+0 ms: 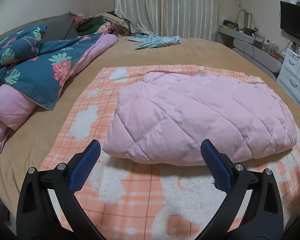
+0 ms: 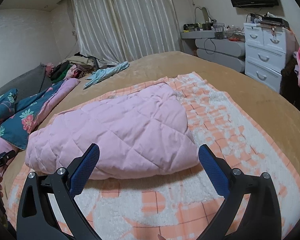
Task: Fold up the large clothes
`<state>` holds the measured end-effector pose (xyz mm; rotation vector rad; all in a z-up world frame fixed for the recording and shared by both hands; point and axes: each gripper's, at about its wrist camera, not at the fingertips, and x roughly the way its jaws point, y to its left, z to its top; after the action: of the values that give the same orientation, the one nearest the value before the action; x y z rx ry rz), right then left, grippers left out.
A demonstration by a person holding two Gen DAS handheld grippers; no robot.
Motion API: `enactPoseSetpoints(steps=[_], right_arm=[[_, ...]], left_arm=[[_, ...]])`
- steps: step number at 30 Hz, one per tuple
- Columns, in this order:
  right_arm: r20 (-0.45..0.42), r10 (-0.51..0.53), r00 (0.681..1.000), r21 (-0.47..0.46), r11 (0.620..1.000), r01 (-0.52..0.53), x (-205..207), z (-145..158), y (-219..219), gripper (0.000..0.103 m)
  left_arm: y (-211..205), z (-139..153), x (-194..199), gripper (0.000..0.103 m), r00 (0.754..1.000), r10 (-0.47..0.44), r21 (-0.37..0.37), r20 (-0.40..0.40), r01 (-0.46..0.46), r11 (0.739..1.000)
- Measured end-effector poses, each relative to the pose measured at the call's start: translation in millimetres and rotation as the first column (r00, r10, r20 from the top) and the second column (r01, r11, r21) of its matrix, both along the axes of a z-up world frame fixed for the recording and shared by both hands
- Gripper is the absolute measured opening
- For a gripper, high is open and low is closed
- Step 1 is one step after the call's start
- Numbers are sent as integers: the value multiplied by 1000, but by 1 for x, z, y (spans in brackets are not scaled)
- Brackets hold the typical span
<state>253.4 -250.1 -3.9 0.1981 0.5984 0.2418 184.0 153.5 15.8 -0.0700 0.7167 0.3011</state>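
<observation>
- The floral duvet lies heaped at the left of the bed, well apart from the work.
- The left hand-held gripper hangs with its jaws wide apart, holding nothing, just short of the near edge of the pink quilt.
- The quilt sits in the middle of the bed as a thick folded bundle on the orange blanket.
- The fold looks close to done, I judge; if another fold is wanted, the next move calls for both grippers to close on the near edge and carry it over evenly.
- The right hand-held gripper is likewise spread and empty, over the quilt's near right corner.
- At the right, the white drawers are all shut, so their contents are hidden; small clutter sits on top, too small to tell.
</observation>
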Motion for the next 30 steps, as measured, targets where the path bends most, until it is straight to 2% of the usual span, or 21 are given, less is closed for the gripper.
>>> enactPoseSetpoints(steps=[16, 18, 22, 25, 30], right_arm=[[-87, -70, 994, -11, 998, 69, 4, -25, -10, 99], [-109, -71, 992, -10, 998, 70, 7, -30, -9, 99], [-165, -58, 985, 23, 998, 63, 14, -45, -9, 99], [-194, -49, 980, 64, 996, 63, 19, -52, -10, 99], [-235, -37, 971, 118, 991, 66, 29, -60, -10, 99]], left_arm=[[-11, -32, -3, 94, 997, 0, -24, -79, -1, 1000], [-11, -39, -2, 94, 996, -6, -62, -88, 1, 998], [-6, -53, 5, 94, 994, -19, -186, -112, -3, 983], [5, -64, 11, 94, 993, -6, -319, -117, -32, 947], [16, -69, 21, 94, 995, 34, -398, -98, -70, 915]])
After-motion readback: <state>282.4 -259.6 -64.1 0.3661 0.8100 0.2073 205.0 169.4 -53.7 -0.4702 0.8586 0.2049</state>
